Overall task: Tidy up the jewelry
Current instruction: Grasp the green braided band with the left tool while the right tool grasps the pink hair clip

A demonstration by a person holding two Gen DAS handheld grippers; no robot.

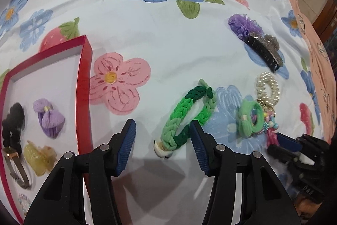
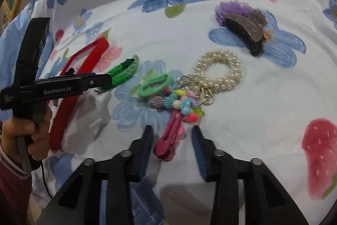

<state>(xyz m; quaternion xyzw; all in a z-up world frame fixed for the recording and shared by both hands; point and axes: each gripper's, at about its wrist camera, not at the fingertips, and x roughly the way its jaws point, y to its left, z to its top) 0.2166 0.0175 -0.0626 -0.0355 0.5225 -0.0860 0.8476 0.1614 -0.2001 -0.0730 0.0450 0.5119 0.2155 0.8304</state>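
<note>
A red tray (image 1: 84, 81) at the left holds a purple knitted clip (image 1: 49, 117), a black scrunchie (image 1: 12, 121), a yellow claw clip (image 1: 39, 156) and a watch (image 1: 20, 174). My left gripper (image 1: 163, 130) is open, its jaws on either side of the near end of a green braided bracelet (image 1: 187, 113). My right gripper (image 2: 171, 136) is open around a pink hair clip (image 2: 170, 134). Beyond the pink clip lie colourful beads (image 2: 185, 104), a green hair tie (image 2: 154, 84) and a pearl bracelet (image 2: 219, 71). The left gripper also shows in the right wrist view (image 2: 105, 79).
A black glitter claw clip (image 2: 246, 31) and a purple ruffled scrunchie (image 2: 229, 7) lie further back on the floral cloth (image 1: 168, 35). The cloth's right edge (image 1: 311, 35) drops off to the floor.
</note>
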